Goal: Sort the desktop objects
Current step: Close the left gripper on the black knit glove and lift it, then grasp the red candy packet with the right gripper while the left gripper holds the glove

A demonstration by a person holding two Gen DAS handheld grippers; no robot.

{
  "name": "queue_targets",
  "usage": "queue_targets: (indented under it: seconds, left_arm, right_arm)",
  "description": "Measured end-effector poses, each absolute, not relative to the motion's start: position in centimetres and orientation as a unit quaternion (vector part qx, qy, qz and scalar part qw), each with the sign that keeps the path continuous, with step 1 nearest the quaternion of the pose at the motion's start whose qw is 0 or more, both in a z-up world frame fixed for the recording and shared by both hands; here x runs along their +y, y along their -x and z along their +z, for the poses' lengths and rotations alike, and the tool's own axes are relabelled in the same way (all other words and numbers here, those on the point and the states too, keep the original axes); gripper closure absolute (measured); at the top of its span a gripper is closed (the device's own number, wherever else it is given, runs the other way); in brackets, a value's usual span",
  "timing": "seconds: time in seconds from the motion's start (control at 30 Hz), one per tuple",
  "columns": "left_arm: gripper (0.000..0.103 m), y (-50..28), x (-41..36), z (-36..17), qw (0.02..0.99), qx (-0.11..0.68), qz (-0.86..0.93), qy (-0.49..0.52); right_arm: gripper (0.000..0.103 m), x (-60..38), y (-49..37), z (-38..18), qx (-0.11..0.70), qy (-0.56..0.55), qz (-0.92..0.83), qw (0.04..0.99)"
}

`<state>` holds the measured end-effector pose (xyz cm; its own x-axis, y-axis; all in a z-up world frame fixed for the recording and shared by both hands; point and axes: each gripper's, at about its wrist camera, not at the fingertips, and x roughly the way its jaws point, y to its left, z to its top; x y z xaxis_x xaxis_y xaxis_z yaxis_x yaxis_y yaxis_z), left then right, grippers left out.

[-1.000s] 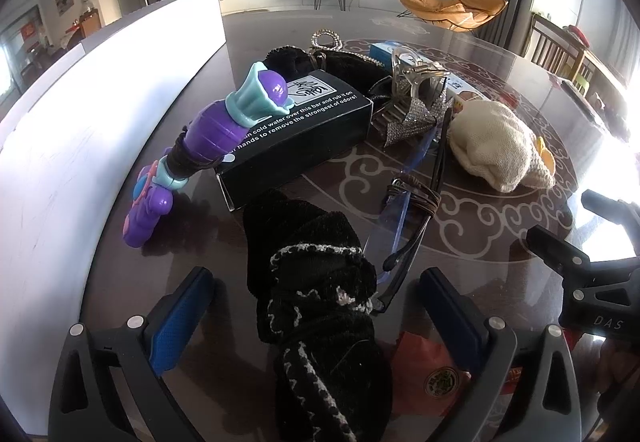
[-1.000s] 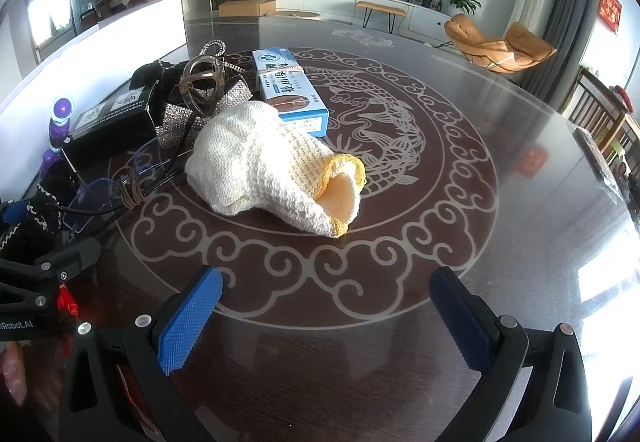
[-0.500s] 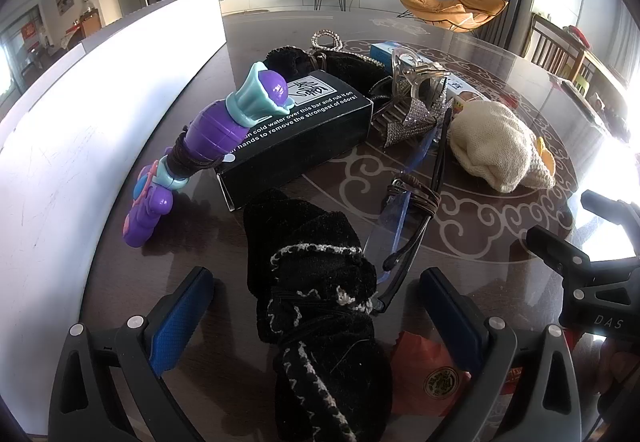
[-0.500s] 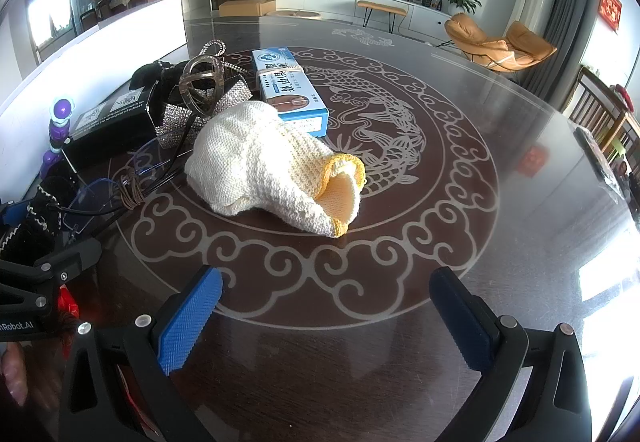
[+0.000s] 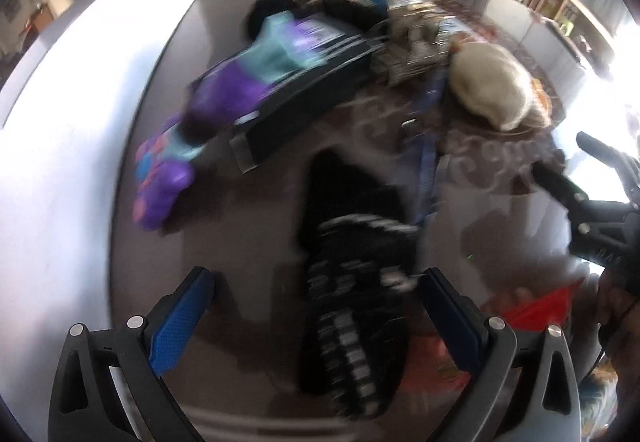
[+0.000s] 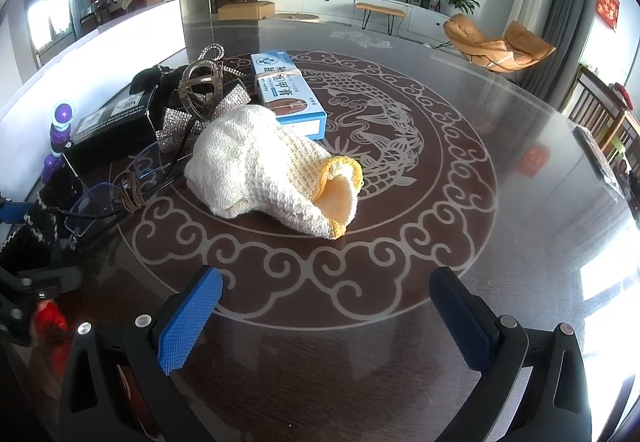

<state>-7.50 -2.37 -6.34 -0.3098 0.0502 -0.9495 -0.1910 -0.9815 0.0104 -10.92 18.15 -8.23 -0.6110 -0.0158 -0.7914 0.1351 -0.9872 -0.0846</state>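
The left wrist view is blurred by motion. My left gripper (image 5: 318, 316) is open, with a black knitted glove (image 5: 352, 274) lying between its blue pads. Beyond it lie a purple and teal toy (image 5: 224, 94), a black box (image 5: 304, 98), glasses (image 5: 426, 158) and a cream knitted hat (image 5: 490, 84). My right gripper (image 6: 326, 316) is open and empty above the dark table (image 6: 420, 362). The cream hat (image 6: 264, 166) lies ahead of it, with a blue box (image 6: 286, 94) and a rhinestone bow (image 6: 200, 110) behind.
A white board (image 5: 60, 146) stands along the table's left side. A red packet (image 5: 540, 308) lies near the right gripper's body in the left wrist view. Glasses (image 6: 104, 198), the black box (image 6: 112, 126) and the purple toy (image 6: 58, 138) crowd the left in the right wrist view.
The left gripper has started moving fast, forward and tilting down over the black glove, so its view is blurred. The right gripper and its view have hardly moved.
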Motion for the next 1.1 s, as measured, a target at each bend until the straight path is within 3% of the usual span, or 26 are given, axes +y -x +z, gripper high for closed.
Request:
queue_targets:
  seconds: [0.3, 0.43, 0.6, 0.63, 0.7, 0.73, 0.77, 0.93, 1.03, 1.1]
  left_arm:
    - [0.0, 6.7, -5.2, -3.0, 0.091, 0.008, 0.843, 0.53]
    - [0.0, 7.3, -3.1, -2.3, 0.101, 0.046, 0.849, 0.516]
    - [0.0, 8.6, -2.0, -5.7, 0.1, 0.088, 0.827, 0.546]
    - [0.003, 8.9, -2.1, -6.1, 0.101, 0.08, 0.824, 0.552]
    - [0.03, 9.1, -2.5, -5.6, 0.092, 0.064, 0.838, 0.533]
    - [0.062, 9.1, -2.7, -5.1, 0.093, 0.06, 0.843, 0.526]
    - [0.069, 9.2, -2.8, -4.9, 0.084, 0.063, 0.844, 0.525]
    - [0.069, 9.0, -4.2, -4.8, 0.066, 0.041, 0.849, 0.522]
    - [0.069, 9.0, -6.1, -4.7, 0.057, 0.007, 0.849, 0.525]
    - [0.069, 9.3, -6.9, -4.7, 0.059, -0.017, 0.851, 0.522]
  right_arm:
    - [0.0, 18.2, 10.8, -8.1, 0.065, -0.437, -0.896, 0.046]
    - [0.0, 18.2, 10.9, -8.1, 0.064, -0.437, -0.896, 0.045]
    - [0.0, 18.2, 10.8, -8.1, 0.064, -0.437, -0.896, 0.045]
    - [0.0, 18.2, 10.8, -8.1, 0.064, -0.437, -0.896, 0.045]
    - [0.0, 18.2, 10.9, -8.1, 0.064, -0.437, -0.896, 0.045]
    - [0.0, 18.2, 10.9, -8.1, 0.064, -0.437, -0.896, 0.045]
    - [0.0, 18.2, 10.9, -8.1, 0.064, -0.437, -0.896, 0.045]
    - [0.0, 18.5, 10.6, -7.8, 0.05, -0.43, -0.899, 0.07]
    - [0.0, 18.9, 8.5, -6.0, 0.029, -0.382, -0.907, 0.177]
    - [0.0, 16.8, 6.7, -4.4, 0.076, -0.37, -0.881, 0.285]
